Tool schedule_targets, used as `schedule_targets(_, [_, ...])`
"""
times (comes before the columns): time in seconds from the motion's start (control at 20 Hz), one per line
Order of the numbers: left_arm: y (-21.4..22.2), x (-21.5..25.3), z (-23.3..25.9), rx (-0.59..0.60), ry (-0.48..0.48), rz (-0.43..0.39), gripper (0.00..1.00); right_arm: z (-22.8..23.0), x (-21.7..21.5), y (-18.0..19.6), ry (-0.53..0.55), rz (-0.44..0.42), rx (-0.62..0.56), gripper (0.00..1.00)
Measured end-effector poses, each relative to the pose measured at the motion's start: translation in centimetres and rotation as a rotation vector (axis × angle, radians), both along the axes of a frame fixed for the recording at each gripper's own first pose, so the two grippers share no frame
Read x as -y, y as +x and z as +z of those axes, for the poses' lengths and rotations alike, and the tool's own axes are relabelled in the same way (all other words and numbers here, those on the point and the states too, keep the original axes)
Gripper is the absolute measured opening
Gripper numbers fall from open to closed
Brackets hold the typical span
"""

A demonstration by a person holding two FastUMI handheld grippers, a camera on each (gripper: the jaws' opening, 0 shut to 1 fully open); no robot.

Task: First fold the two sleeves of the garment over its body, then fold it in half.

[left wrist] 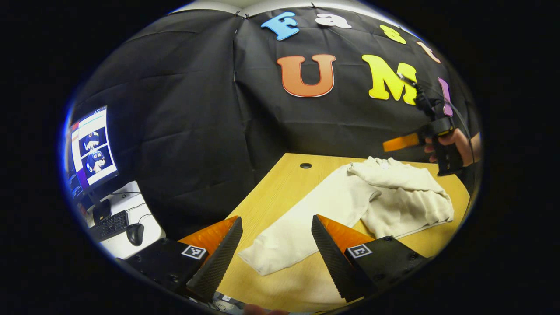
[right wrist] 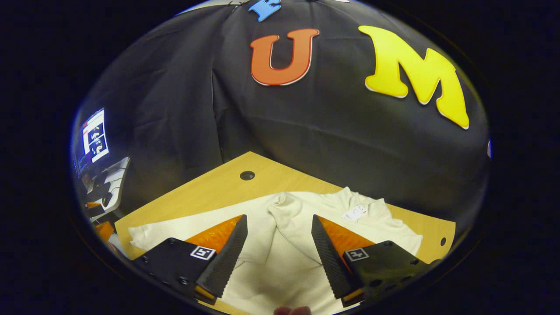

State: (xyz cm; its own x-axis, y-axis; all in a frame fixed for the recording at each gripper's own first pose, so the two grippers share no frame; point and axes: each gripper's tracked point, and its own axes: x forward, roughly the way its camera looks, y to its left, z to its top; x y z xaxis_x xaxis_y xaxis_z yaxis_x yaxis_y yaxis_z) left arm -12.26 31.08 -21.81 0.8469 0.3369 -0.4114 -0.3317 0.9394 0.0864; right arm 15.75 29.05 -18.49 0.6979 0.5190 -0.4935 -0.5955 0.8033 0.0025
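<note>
Two grippers are raised above the table (left wrist: 271, 183), both spread wide with nothing between the fingers. In the left gripper view, the left gripper (left wrist: 276, 245) hangs over the near table edge, aimed along the outstretched sleeve (left wrist: 306, 218); the sleeve's cuff end lies on the table between and just beyond its fingers, not touching them. Farther off in that view, a hand (left wrist: 455, 144) holds the right gripper (left wrist: 396, 143) level in the air above the far side of the garment (left wrist: 393, 192) — well clear of the cloth. In the right gripper view, the right gripper (right wrist: 279, 245) looks down over the garment's body, with the other sleeve (right wrist: 297, 227) folded across it and the collar beyond. A monitor (left wrist: 92, 148) stands at the left.
</note>
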Motion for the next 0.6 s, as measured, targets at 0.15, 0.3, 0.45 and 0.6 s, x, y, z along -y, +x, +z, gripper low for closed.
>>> schedule_targets(0.15, [-1.0,-0.8,-3.2,-0.045,-0.026,-0.023,1.00,2.1,2.3,-3.2,0.010,0.010,0.017,0.93])
schedule_targets(0.3, [-1.4,-1.7,-6.5,-0.077,-0.078,-0.047,1.00,3.1,5.5,-5.4,0.010,-0.012,0.022,0.93])
schedule_targets(0.45, [-1.2,-2.9,-8.7,-0.097,-0.107,-0.055,1.00,4.0,8.4,-6.9,-0.047,-0.017,0.078,0.92])
schedule_targets(0.6, [-0.7,-3.2,-10.3,-0.105,-0.150,-0.075,1.00,4.4,9.9,-8.7,-0.072,-0.020,0.093,0.93])
